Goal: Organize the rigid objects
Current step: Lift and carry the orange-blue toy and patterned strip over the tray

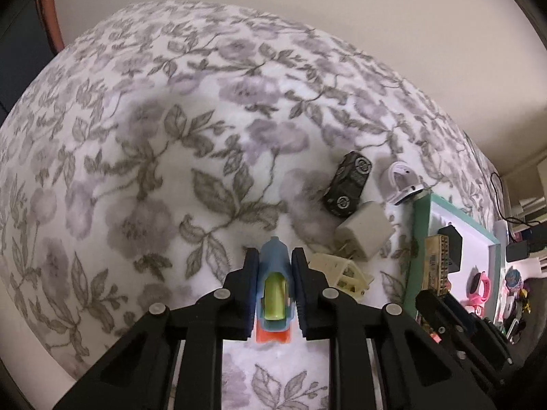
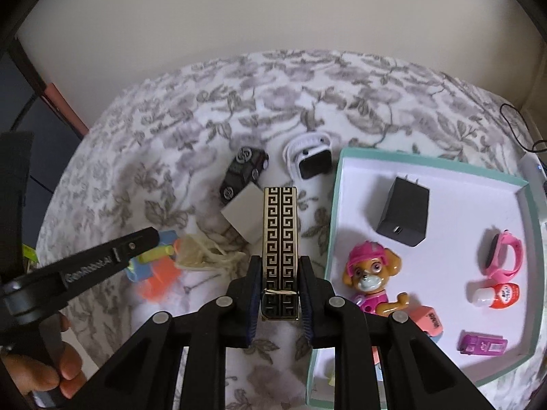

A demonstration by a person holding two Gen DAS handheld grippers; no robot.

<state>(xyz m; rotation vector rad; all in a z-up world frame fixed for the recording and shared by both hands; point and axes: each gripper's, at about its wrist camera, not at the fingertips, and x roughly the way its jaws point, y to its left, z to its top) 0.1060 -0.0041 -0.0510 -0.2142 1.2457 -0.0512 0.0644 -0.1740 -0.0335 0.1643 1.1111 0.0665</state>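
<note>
My left gripper (image 1: 274,260) is shut on a blue toy with a yellow-green and orange part (image 1: 274,294), low over the floral bedspread; it also shows in the right wrist view (image 2: 150,256). My right gripper (image 2: 280,266) is shut on a black-and-gold patterned box (image 2: 280,239), held left of the teal-rimmed tray (image 2: 336,184). On the bedspread lie a black toy car (image 2: 243,172), a beige charger (image 2: 244,217), a cream plastic piece (image 2: 208,253) and a white smartwatch (image 2: 312,159).
The tray holds a black charger (image 2: 405,217), a pup figure (image 2: 371,273), a pink watch (image 2: 504,254), a small orange bottle (image 2: 497,295), a pink eraser (image 2: 427,319) and a purple item (image 2: 482,343). A wall stands behind the bed. Cables lie at the far right (image 2: 523,130).
</note>
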